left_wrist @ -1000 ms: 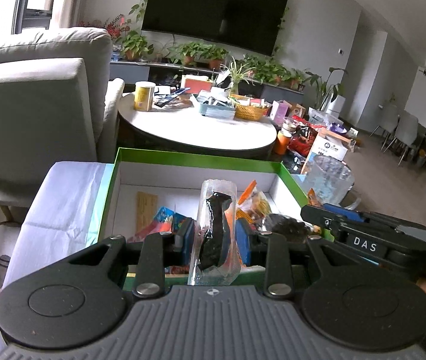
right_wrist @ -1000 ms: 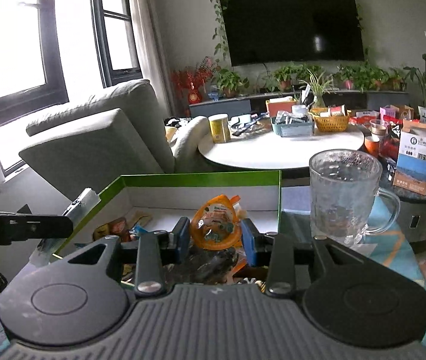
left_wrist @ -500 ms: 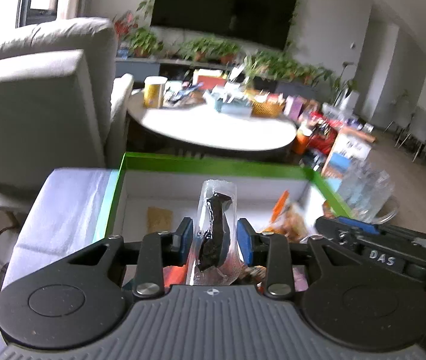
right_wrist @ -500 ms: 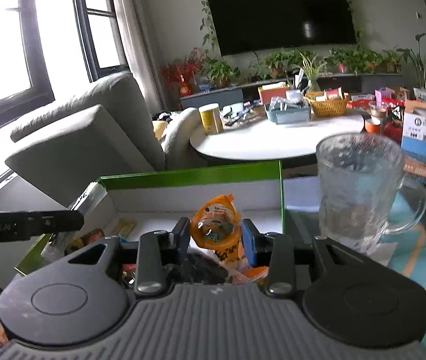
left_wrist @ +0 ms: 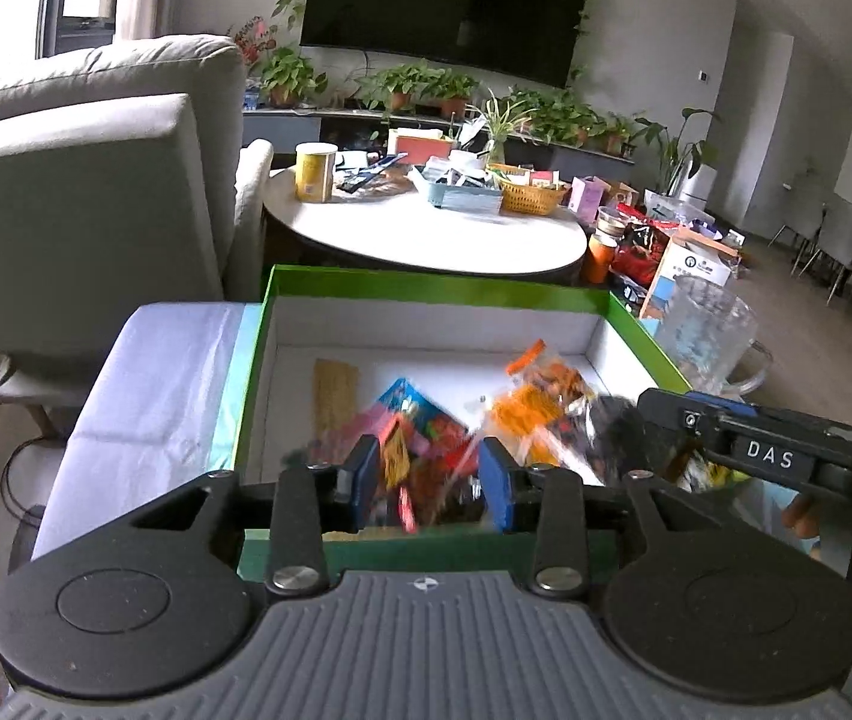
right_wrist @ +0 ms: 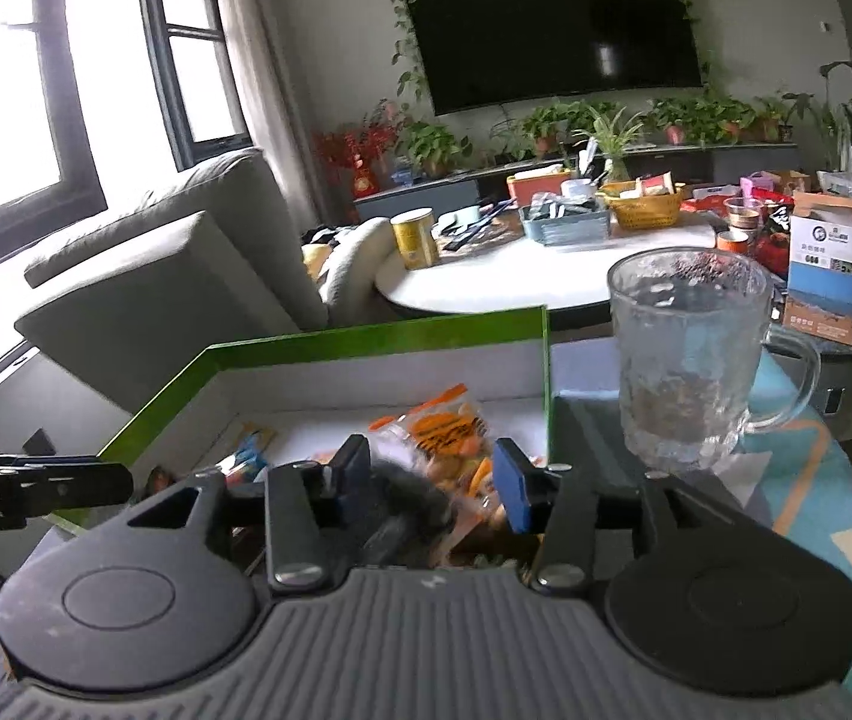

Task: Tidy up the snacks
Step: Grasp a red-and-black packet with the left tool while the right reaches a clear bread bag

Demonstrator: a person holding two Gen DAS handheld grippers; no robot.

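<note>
With both the left gripper (left_wrist: 429, 483) and right gripper (right_wrist: 431, 480) just opened and empty, snack packets (left_wrist: 426, 420) already lay in the green box (left_wrist: 438, 288) at mid-frame, none seen outside it.

Both views come from fisheye cameras mounted on the hand-held grippers, each looking forward and slightly down along its 2 fingers. The left wrist camera sits close over the near edge of the green-rimmed box (left_wrist: 432, 291), facing the round white table (left_wrist: 426, 240) and the wall television (left_wrist: 444, 0). The right wrist camera sits just right of it, close to the box's (right_wrist: 378, 330) right wall, angled a little leftward toward the window (right_wrist: 18, 108). Both share the box, glass mug (right_wrist: 690, 360), armchair (left_wrist: 84, 180), table and television.
</note>
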